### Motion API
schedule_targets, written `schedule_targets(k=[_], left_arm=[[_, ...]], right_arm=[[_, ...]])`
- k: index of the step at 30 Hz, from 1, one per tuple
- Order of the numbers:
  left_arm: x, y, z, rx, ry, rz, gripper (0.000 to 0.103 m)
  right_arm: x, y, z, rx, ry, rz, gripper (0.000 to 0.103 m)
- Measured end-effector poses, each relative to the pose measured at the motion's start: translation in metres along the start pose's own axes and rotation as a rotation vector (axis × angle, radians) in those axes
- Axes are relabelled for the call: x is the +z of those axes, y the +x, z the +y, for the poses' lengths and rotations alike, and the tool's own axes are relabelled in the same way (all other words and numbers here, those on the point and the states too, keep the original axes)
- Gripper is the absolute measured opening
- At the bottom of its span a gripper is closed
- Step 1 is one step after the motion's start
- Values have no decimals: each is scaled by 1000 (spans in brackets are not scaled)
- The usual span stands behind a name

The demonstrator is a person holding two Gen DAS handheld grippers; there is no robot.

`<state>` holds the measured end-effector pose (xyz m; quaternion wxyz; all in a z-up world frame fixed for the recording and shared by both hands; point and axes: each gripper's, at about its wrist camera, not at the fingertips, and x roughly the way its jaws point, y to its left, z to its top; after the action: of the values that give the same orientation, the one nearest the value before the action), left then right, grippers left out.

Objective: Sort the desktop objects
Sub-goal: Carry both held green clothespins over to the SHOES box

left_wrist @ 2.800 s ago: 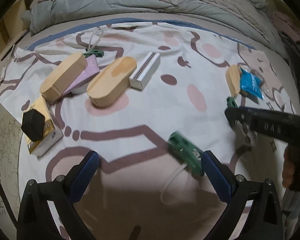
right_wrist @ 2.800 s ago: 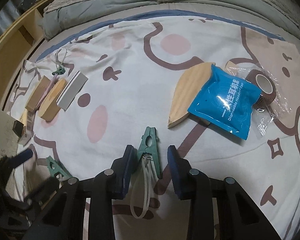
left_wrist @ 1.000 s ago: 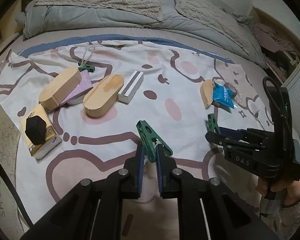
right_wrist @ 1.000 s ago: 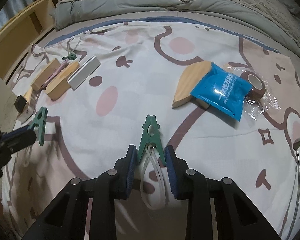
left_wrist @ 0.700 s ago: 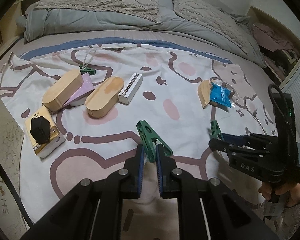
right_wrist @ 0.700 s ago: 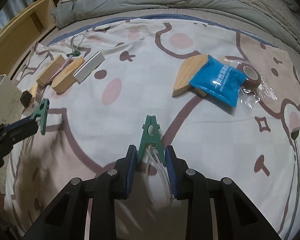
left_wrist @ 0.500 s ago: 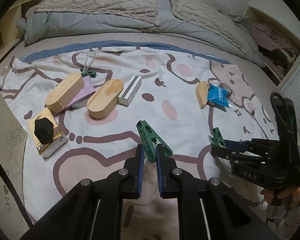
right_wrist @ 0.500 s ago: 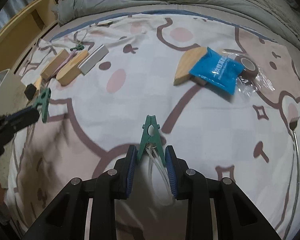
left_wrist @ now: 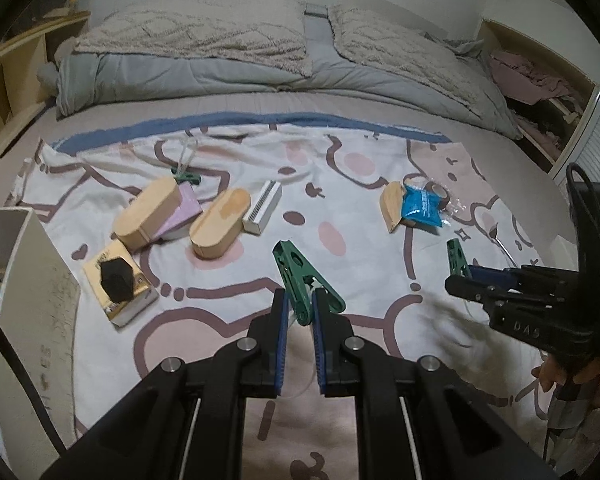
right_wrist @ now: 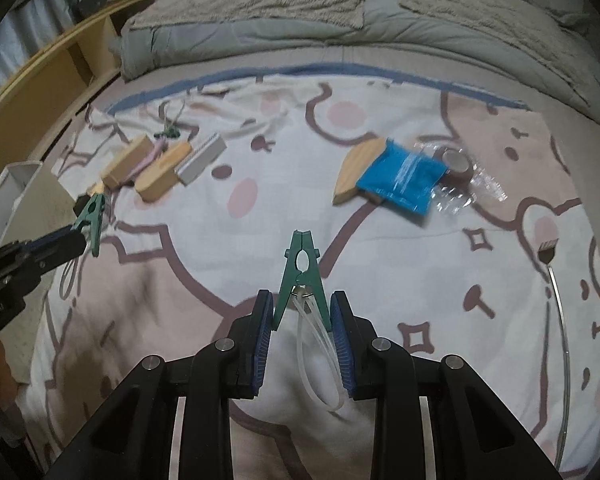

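My left gripper (left_wrist: pixel 299 312) is shut on a green clothes peg (left_wrist: pixel 300 280) and holds it above the patterned cloth. In the right wrist view that same peg (right_wrist: pixel 93 220) shows at the left edge, in the left gripper (right_wrist: pixel 74 242). My right gripper (right_wrist: pixel 302 320) is shut on a second green peg (right_wrist: pixel 300 268) with a clear loop (right_wrist: pixel 320 364) hanging from it. From the left wrist view the right gripper (left_wrist: pixel 462 278) and its peg (left_wrist: pixel 456 256) stand at the right, above a hand (left_wrist: pixel 560 376).
On the cloth lie two wooden boxes (left_wrist: pixel 148 212) (left_wrist: pixel 220 228), a pink pad (left_wrist: pixel 186 208), a white box (left_wrist: pixel 262 212), a third green peg (left_wrist: pixel 186 178), a yellow box with a black block (left_wrist: pixel 118 278), a blue packet (right_wrist: pixel 400 176), a tape roll (right_wrist: pixel 456 162) and a fork (right_wrist: pixel 552 276). A white bin (left_wrist: pixel 32 280) stands left.
Both grippers have risen with their pegs, so the cloth and objects look smaller and farther. The white bin has come into view at the left. Neither grip has changed.
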<state>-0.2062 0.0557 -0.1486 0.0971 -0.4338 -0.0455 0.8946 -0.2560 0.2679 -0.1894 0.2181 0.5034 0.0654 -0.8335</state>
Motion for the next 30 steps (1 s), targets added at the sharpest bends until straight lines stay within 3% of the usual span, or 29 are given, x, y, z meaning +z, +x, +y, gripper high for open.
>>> schedule_targets(k=[14, 30], left_arm=[[14, -44, 21, 18, -39, -107, 12], [29, -103, 56, 47, -96, -247, 12]], right_arm=[[21, -46, 26, -32, -49, -138, 30], [43, -91, 61, 3, -24, -280, 30]])
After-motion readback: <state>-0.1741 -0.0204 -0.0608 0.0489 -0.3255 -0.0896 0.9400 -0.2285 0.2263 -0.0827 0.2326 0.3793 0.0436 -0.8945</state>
